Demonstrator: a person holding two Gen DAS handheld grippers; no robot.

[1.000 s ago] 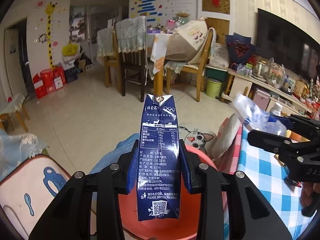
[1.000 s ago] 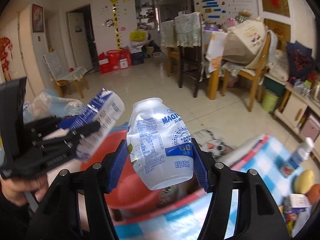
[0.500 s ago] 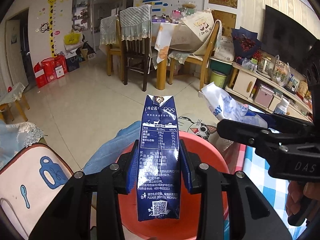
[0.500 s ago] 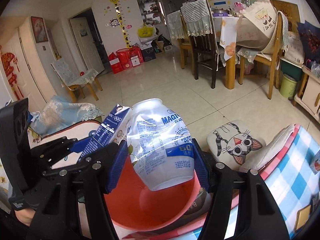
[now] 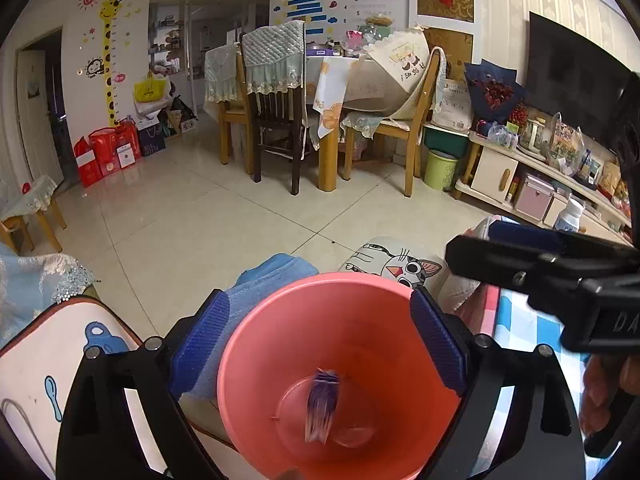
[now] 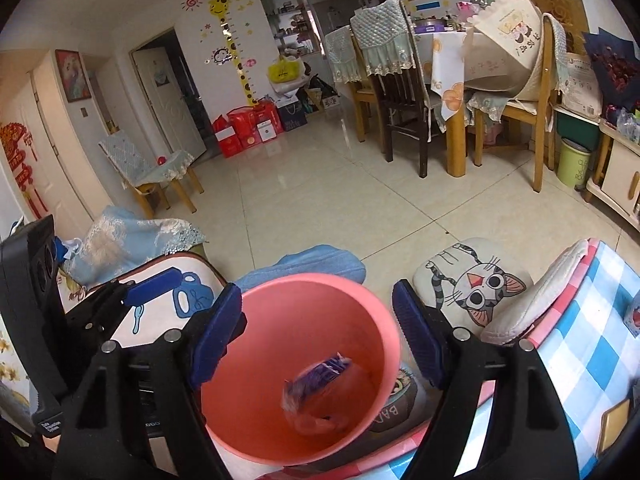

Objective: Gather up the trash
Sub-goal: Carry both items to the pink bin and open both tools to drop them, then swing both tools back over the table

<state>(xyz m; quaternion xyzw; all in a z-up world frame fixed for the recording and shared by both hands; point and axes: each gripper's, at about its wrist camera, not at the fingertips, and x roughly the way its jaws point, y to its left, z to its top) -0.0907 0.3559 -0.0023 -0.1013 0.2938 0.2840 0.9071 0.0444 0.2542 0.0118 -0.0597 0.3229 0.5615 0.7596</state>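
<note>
Both grippers hang over the pink bin (image 5: 276,308). The left gripper (image 5: 320,340) has just spread its jaws, nothing between them; the right gripper (image 6: 320,336) has just opened too, equally empty. The blue milk carton (image 5: 322,406) lies blurred near the bin's bottom, beside the clear bottle (image 6: 316,420) (hard to make out).

The bucket (image 5: 256,344) is salmon pink, and the carton (image 5: 322,404) inside it dark blue. The desk (image 6: 592,344) cloth is blue-and-white checked; the gripper pads (image 5: 200,338) are blue.
</note>
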